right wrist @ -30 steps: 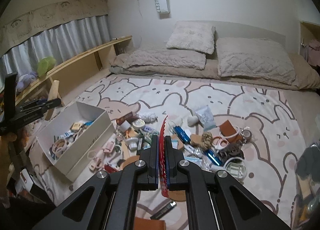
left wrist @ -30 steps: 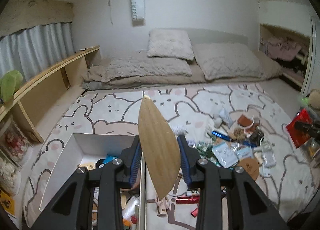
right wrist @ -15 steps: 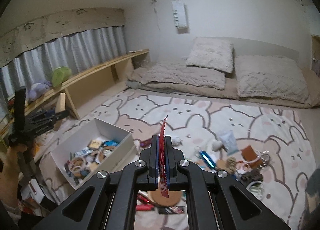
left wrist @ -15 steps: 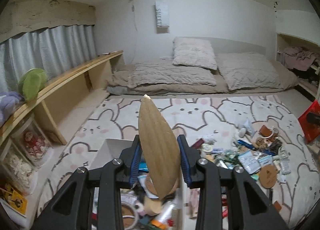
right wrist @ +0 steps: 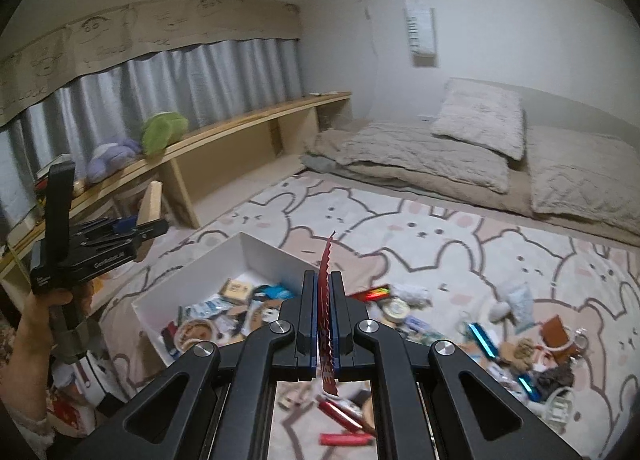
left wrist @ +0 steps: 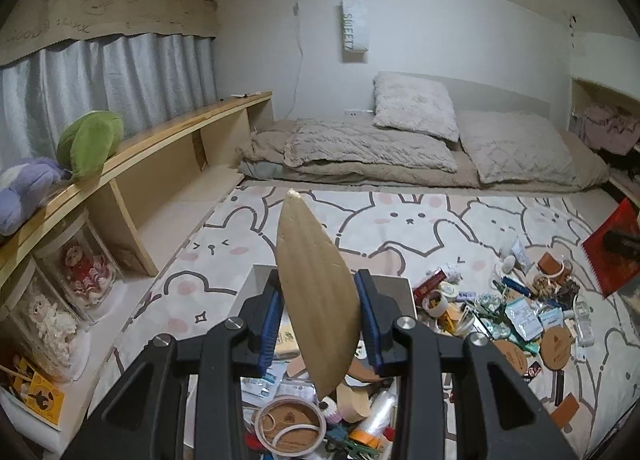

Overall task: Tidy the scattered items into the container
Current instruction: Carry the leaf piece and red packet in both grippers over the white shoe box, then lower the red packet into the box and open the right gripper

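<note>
My left gripper [left wrist: 318, 314] is shut on a thin round cork coaster [left wrist: 314, 292], held edge-on above the white box [left wrist: 394, 288]; that gripper also shows in the right wrist view [right wrist: 136, 234], held high left of the box. My right gripper [right wrist: 325, 316] is shut on a flat red packet with a serrated edge [right wrist: 326, 300], held in the air near the box's right wall [right wrist: 276, 256]. The red packet also shows at the far right of the left wrist view [left wrist: 610, 252]. The box holds several small items, among them a tape roll [left wrist: 290, 426].
Many small items lie scattered on the bunny-patterned rug [left wrist: 420, 220] right of the box: cork coasters [left wrist: 558, 348], packets [left wrist: 520, 312], a blue tube [right wrist: 482, 344], red sticks [right wrist: 344, 438]. A low wooden shelf [left wrist: 160, 148] with plush toys runs along the left. Bedding [left wrist: 400, 144] lies at the back.
Both grippers have moved left and tilted up with their loads. The left one now hangs over the box's contents, and the box sits closer beneath the right one.
</note>
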A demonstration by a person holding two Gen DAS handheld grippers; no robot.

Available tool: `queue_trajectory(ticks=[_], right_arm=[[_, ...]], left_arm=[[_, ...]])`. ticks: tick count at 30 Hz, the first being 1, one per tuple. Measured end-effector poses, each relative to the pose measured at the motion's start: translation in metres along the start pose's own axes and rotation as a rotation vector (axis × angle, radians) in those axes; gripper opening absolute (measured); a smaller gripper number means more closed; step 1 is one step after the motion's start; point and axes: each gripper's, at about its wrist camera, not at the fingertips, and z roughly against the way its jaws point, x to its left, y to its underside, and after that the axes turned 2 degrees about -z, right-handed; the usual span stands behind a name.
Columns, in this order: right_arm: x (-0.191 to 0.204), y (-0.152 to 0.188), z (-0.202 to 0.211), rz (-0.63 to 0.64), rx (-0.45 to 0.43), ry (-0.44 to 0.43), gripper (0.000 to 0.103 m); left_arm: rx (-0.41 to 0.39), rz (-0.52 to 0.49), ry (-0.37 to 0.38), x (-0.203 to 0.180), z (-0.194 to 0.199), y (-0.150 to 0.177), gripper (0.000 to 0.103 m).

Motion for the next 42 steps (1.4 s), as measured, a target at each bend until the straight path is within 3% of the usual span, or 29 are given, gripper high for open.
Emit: queue_trajectory(ticks=[10,21,33,42], right_arm=[[0.045,-0.009,-0.051,-0.031,0.023,-0.104,0.005],[0.083,-0.011,-0.124,-0.002,0.105,-0.135,0.005],[0.097,-0.007,-0.198,0.147,0.243,-0.044,0.005],[0.091,0.016,-0.268,0.266,0.373,0.054,0.005]], left_arm=[[-0.001,0.031,-0.005,0.022,-0.009,0.003,0.035],[0.030,0.033,-0.018,0.040,-0.024,0.016,0.035],[0.022,0.145,0.071,0.050,-0.063,0.004,0.035],[0.073,0.113,0.017,0.051,-0.093,0.006,0.035]])
